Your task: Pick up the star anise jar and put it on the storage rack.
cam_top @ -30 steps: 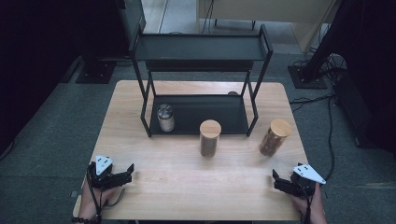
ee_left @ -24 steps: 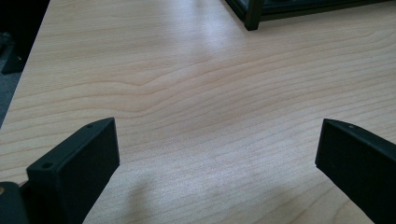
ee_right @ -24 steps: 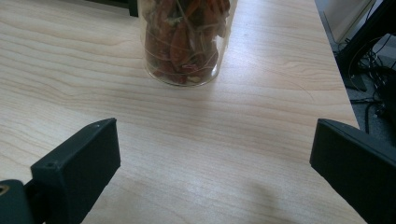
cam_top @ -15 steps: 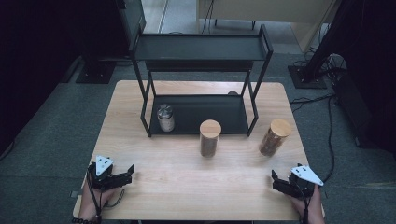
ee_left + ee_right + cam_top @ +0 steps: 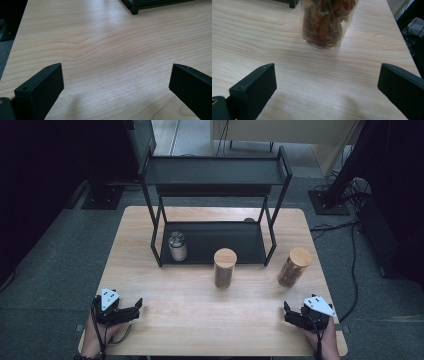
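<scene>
A pale wooden surface (image 5: 200, 320) stands on grey carpet, with a black two-tier rack (image 5: 215, 200) at its far half and dark gear and cables around the edges. The right gripper (image 5: 295, 315) rests at the near right corner, its fingers (image 5: 254, 87) spread wide and holding nothing; directly ahead of them, near but apart, stands the right jar (image 5: 294, 267), a clear glass cylinder with a round wooden lid, packed with reddish-brown dried pieces. In the right gripper view the right jar (image 5: 328, 22) is cut off at the top, so its lid is out of frame. The left gripper (image 5: 129, 311) sits at the near left corner, its fingers (image 5: 40, 87) also spread wide over bare wood, well apart from every jar. A middle jar (image 5: 224, 268) with the same wooden lid stands just in front of the rack, holding something dark and fine that is hard to identify. A small metal-lidded jar (image 5: 177, 246) stands on the rack's lower shelf at its left end; its contents cannot be made out.
</scene>
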A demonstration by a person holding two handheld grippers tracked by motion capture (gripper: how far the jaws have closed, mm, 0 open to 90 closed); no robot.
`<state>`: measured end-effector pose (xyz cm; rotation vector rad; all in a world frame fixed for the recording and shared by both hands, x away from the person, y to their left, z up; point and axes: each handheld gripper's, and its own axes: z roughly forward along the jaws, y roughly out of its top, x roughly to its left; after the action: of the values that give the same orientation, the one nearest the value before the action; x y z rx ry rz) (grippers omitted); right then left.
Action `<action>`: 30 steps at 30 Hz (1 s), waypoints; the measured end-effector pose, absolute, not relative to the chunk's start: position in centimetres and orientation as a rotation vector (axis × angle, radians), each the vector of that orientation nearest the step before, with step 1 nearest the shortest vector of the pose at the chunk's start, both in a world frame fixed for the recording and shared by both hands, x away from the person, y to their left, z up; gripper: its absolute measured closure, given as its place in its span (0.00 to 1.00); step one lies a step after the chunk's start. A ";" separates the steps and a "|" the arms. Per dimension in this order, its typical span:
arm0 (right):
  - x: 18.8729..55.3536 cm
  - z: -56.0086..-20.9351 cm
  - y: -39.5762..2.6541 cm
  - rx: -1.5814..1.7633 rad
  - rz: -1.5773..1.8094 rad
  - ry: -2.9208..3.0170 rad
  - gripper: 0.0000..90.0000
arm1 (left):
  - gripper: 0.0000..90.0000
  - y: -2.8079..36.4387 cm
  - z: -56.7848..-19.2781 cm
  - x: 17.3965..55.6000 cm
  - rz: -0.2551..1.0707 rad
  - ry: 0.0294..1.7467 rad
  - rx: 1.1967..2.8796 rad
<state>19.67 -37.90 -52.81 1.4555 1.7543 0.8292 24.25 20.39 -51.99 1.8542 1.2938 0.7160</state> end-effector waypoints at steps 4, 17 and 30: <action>19.5 -52.8 -37.2 1.450 0.839 1.762 0.02 | 0.00 20.4 -52.0 24.1 0.717 1.287 1.855; 20.3 -52.7 -33.0 1.412 0.902 1.826 0.02 | 0.00 20.9 -52.0 23.8 0.692 1.293 1.826; 21.3 -52.6 -29.9 1.389 0.946 1.874 0.02 | 0.00 21.0 -52.0 23.8 0.680 1.298 1.819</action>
<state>21.34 -29.92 -52.64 1.3888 1.8739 0.9460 23.85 21.02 -51.98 1.8190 1.2984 0.6804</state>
